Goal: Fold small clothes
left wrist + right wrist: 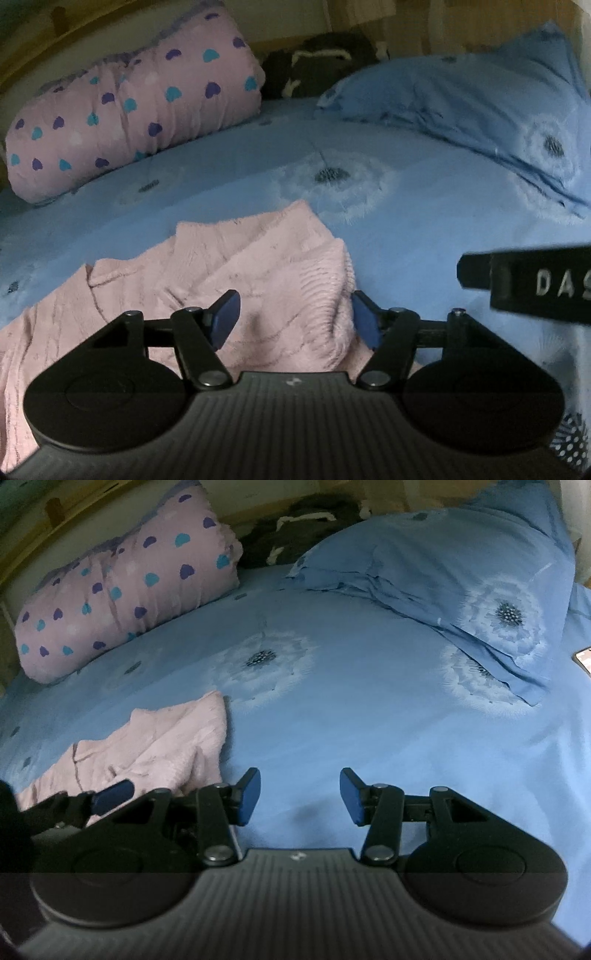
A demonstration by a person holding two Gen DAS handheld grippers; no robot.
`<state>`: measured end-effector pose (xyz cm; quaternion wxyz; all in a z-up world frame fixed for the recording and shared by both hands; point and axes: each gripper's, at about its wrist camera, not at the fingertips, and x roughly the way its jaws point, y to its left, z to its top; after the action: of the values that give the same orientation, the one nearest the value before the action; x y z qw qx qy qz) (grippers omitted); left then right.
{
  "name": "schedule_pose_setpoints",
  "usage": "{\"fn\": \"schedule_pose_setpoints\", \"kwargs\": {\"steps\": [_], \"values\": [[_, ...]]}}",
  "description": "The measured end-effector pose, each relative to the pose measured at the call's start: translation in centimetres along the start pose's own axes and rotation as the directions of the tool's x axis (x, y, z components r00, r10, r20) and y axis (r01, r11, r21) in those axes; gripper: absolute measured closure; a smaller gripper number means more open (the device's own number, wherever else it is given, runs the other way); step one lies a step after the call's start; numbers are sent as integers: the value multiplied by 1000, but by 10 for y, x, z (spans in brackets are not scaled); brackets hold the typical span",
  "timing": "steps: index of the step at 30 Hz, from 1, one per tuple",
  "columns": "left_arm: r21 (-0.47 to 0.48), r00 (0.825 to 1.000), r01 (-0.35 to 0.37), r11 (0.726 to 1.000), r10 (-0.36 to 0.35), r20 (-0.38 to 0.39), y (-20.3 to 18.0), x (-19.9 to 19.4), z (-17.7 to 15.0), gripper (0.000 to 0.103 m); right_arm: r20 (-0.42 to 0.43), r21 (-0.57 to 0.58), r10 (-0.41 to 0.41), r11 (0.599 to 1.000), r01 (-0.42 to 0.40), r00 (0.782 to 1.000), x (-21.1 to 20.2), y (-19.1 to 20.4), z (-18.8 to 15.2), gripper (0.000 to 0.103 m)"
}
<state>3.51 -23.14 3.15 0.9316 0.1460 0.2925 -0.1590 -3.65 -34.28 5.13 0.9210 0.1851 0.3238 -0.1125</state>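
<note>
Left gripper (295,317): jaws spread wide, nothing clamped between them. Both blue pads hang over the near part of the pink garment (207,280); the right-hand pad (364,321) sits at the garment's right edge, and whether it touches the knit cannot be determined.

Right gripper (299,797): jaws likewise spread wide and holding nothing. Its fingers (249,797) are over bare blue bedsheet (351,709), just to the right of the garment (166,738). In the right wrist view, one blue pad of the left gripper (110,795) is visible lying over the garment's near edge.

Count of task items: one garment, a pink textured knit, rumpled and partly doubled over itself, lying on the sheet near the front left.

Count of other items: one pink pillow with heart print (122,110) at the back left; one blue pillow with dandelion print (480,110) at the back right; one dark bundle with white trim (317,66) between them, against the headboard, unidentifiable. Both pillows lie well apart from the garment.
</note>
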Motion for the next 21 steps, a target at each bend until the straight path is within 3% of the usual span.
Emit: {"fn": "schedule_pose_setpoints", "kwargs": {"steps": [7, 8, 10, 12, 15, 21], "values": [[13, 998, -40, 999, 40, -40, 3, 12, -2, 34, -6, -9, 11, 1000, -11, 1000, 1, 5, -2, 53], [7, 999, -37, 999, 37, -39, 4, 12, -3, 38, -8, -9, 14, 1000, -14, 1000, 2, 6, -2, 53], [-16, 999, -31, 999, 31, -31, 9, 10, -5, 66, -12, -9, 20, 1000, -20, 1000, 2, 5, -3, 53], [-56, 1000, -22, 998, 21, -19, 16, 5, -5, 75, -19, -10, 21, 1000, -21, 1000, 4, 6, -3, 53], [-112, 1000, -14, 994, 14, 0, 33, -5, -2, 78, -20, -13, 26, 1000, -26, 999, 5, 7, -2, 53], [-183, 995, -69, 981, 80, 52, 79, -39, 2, 79, -29, -32, 41, 999, -42, 999, 7, 11, -3, 53]]}}
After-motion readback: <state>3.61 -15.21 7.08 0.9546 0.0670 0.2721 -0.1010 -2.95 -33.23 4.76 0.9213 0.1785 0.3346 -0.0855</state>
